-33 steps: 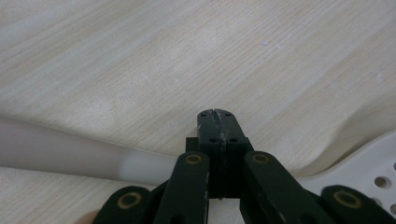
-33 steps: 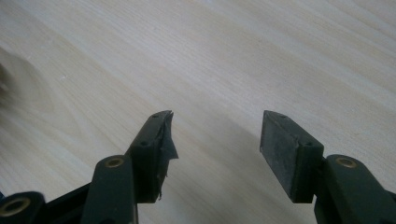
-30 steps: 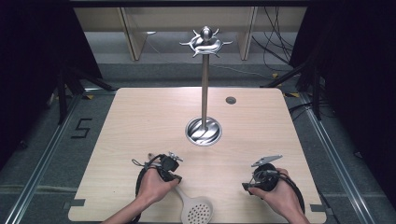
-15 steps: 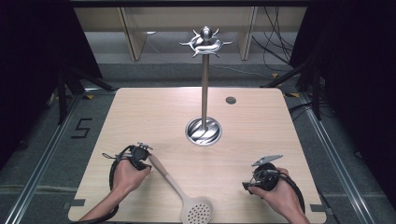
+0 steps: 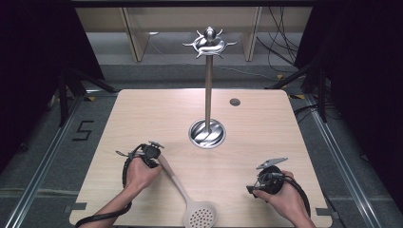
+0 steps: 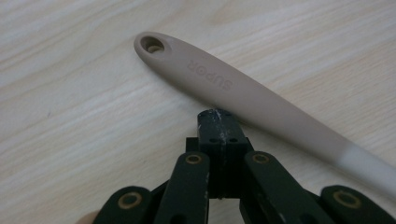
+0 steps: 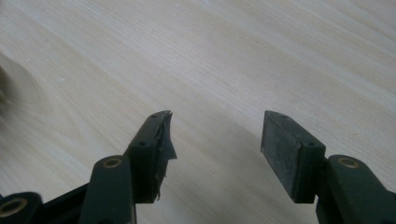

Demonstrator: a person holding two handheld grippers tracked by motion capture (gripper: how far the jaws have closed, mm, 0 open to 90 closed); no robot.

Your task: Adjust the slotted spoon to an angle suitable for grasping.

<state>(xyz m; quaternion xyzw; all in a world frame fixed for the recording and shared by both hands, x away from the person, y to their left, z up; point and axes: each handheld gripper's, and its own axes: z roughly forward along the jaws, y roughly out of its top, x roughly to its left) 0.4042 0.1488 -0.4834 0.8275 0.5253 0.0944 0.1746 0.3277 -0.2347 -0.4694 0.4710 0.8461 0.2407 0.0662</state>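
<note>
High view: left hand-held gripper (image 5: 153, 151) sat at the near left of the worktop (image 5: 142, 114), held by the person's left hand (image 5: 138, 173). The beige skimmer spoon (image 5: 187, 199) lay flat just beside that hand-held gripper, handle end right by its tip, the long handle running away from it toward the near edge, where the perforated round head rested. Right hand-held gripper (image 5: 259, 183) was at the near right in the right hand (image 5: 280, 194), well apart from the spoon, grey plate on top. A steel utensil stand (image 5: 208, 85) stood beyond both, upright pole on a round dish base, hooks at the top. A small dark disc (image 5: 235, 101) lay farther back on the worktop.

Left gripper view: left hand-held gripper (image 6: 219, 116) was clenched, jaws pressed together with nothing between them. The spoon handle (image 6: 224, 88) lay just ahead of the closed tip, crossing slantwise, hanging hole at the far left end, raised lettering on it. Whether tip and handle touched I could not tell. Handle turned paler toward the lower right.

Right gripper view: right hand-held gripper (image 7: 215, 135) was released, jaws wide apart, bare wood between them, grasping nothing. Torn tape hung off the left pad.
</note>
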